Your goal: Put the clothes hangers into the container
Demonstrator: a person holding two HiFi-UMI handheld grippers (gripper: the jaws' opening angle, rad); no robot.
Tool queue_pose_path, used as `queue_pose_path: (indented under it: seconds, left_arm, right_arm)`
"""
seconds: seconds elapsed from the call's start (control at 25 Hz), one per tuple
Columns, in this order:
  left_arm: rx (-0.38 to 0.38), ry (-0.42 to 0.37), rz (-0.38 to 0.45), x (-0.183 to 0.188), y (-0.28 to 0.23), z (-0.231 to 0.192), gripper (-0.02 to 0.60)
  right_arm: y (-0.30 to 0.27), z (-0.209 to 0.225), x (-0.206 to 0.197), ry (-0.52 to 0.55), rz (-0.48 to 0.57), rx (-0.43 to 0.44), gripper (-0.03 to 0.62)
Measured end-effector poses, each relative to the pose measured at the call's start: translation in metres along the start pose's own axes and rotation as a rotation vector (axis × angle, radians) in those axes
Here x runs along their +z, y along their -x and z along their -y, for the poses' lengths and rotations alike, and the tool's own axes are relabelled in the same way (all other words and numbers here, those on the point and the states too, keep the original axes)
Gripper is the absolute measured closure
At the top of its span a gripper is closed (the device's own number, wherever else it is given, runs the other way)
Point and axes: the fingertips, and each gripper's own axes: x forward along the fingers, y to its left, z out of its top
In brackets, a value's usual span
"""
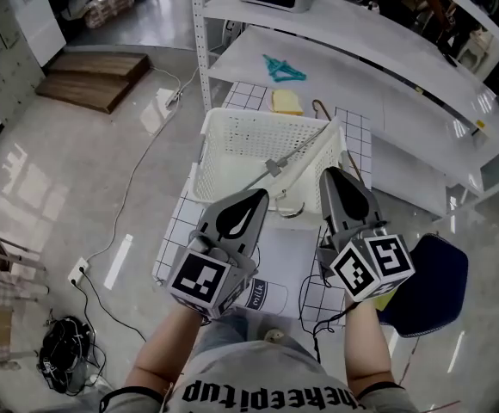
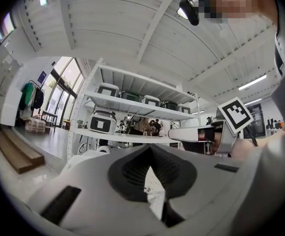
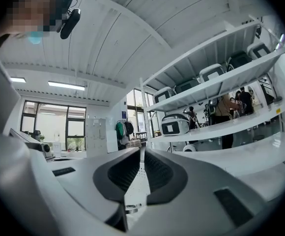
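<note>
A white perforated basket (image 1: 232,126) stands on a grid-patterned table (image 1: 354,136). A metal clothes hanger (image 1: 299,153) lies slanted across the basket, its lower end reaching over the near rim. A teal hanger (image 1: 282,70) lies on the white shelf (image 1: 378,76) behind. My left gripper (image 1: 254,198) and right gripper (image 1: 334,175) hover side by side in front of the basket's near rim. Both are tilted up toward the room, away from the hangers. The left jaws (image 2: 150,149) meet at the tips with nothing between them. The right jaws (image 3: 142,151) show only a thin slit and hold nothing.
A yellow pad (image 1: 287,101) and a thin brown hook (image 1: 320,107) lie on the table behind the basket. A white cup marked "milk" (image 1: 267,296) sits under my grippers. A dark blue seat (image 1: 430,284) stands at the right. Cables run over the floor at the left.
</note>
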Motion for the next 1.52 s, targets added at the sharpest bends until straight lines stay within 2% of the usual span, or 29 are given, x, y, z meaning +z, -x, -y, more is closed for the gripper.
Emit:
queue_pose_path:
  seconds: [1.52]
  left_arm:
    - [-0.107, -0.025, 0.017, 0.007, 0.012, 0.13, 0.568]
  right_arm:
    - [0.127, -0.018, -0.008, 0.013, -0.009, 0.055, 0.589]
